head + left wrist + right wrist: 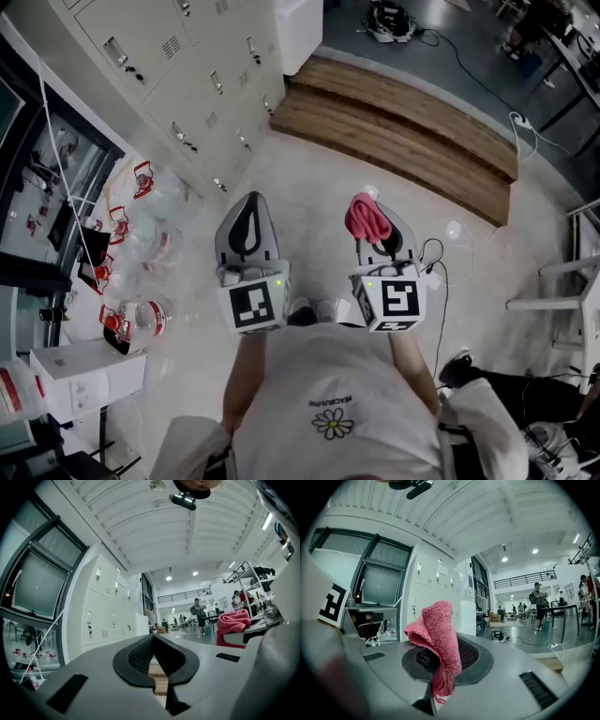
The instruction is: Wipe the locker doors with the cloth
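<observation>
A pink cloth (367, 218) (436, 644) is pinched between the jaws of my right gripper (373, 225) (437, 667), standing up in a fold above them. It also shows at the right of the left gripper view as the pink cloth (233, 623). My left gripper (247, 225) (153, 656) is shut with nothing in it. The white locker doors (187, 66) (105, 611) (431, 602) stand ahead and to the left, well apart from both grippers. Both grippers are held side by side in front of the person's body.
Wooden steps (394, 131) lie ahead on the right. Clear water jugs with red caps (141, 234) sit on the floor at left, beside a dark desk (37, 216) and white boxes (89, 375). Cables (441, 272) trail on the floor at right. People stand far off in the hall (539, 597).
</observation>
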The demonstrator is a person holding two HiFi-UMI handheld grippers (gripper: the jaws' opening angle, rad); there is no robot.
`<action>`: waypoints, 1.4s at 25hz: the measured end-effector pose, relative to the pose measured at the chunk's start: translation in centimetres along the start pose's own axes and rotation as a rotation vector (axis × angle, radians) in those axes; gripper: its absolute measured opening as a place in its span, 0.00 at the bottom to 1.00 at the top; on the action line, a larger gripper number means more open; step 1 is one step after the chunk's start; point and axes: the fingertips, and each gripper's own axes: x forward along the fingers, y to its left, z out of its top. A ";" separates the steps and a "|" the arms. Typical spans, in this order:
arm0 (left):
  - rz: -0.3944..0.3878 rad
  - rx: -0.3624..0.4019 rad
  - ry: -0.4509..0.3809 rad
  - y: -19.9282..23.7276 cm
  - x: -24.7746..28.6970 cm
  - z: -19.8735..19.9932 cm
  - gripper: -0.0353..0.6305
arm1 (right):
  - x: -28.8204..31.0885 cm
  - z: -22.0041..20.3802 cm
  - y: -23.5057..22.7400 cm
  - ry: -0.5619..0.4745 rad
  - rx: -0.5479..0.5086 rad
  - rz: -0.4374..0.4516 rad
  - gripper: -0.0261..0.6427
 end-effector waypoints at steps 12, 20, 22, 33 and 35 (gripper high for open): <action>0.038 0.046 -0.031 0.8 3.3 -1.3 0.08 | 2.2 -2.1 -1.5 0.013 -0.009 0.018 0.08; 0.024 0.045 -0.044 3.1 12.2 -3.4 0.08 | 11.1 -2.4 -3.8 -0.007 -0.020 0.001 0.08; 0.024 0.028 -0.035 4.1 15.1 -3.8 0.08 | 13.9 -2.5 -4.3 0.021 -0.006 -0.002 0.08; -0.008 -0.024 -0.052 11.2 33.1 -4.6 0.08 | 35.9 1.4 -3.6 0.035 -0.057 0.120 0.08; 0.013 -0.031 -0.069 13.1 36.2 -5.0 0.08 | 40.5 2.5 -2.8 0.026 -0.069 0.161 0.08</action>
